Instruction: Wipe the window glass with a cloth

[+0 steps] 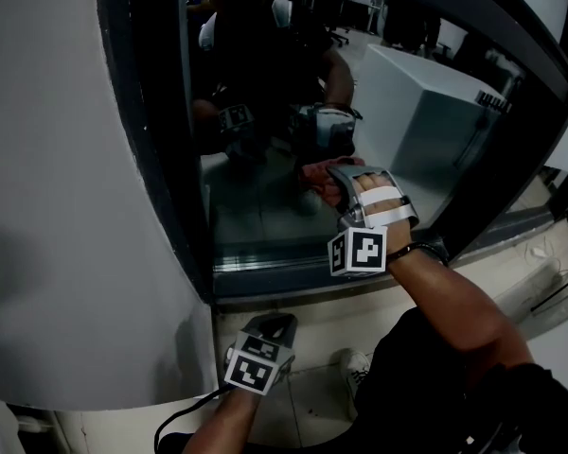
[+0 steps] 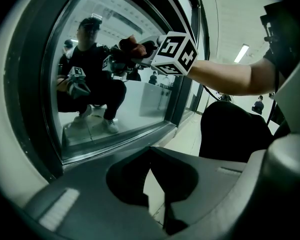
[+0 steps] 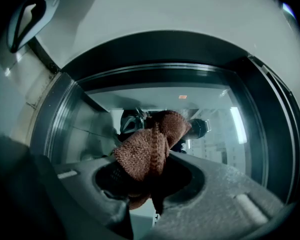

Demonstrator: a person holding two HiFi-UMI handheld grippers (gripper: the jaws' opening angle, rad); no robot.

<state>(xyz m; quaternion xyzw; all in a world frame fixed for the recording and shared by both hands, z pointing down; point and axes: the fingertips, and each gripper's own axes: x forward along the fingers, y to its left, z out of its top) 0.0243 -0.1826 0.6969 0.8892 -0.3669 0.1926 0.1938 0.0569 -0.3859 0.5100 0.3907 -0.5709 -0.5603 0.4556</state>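
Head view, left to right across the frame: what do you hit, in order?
grey wall → window frame → left gripper → cloth → right gripper, which holds the cloth → forearm. Window glass left out: it spans behind both grippers.

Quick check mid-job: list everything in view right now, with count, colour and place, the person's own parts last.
window glass: one pane, reflective, ahead of both grippers
window frame: one, dark, around the glass
cloth: one, reddish-brown, in the right gripper, at the glass
wall: one, white, left of the frame
floor: pale tiles, below the sill
cable: one, black, on the floor, lower left
shoe: one, pale, on the floor
right gripper: grey, shut on the cloth
left gripper: grey, shut, empty, low beside the sill
right forearm: one, bare
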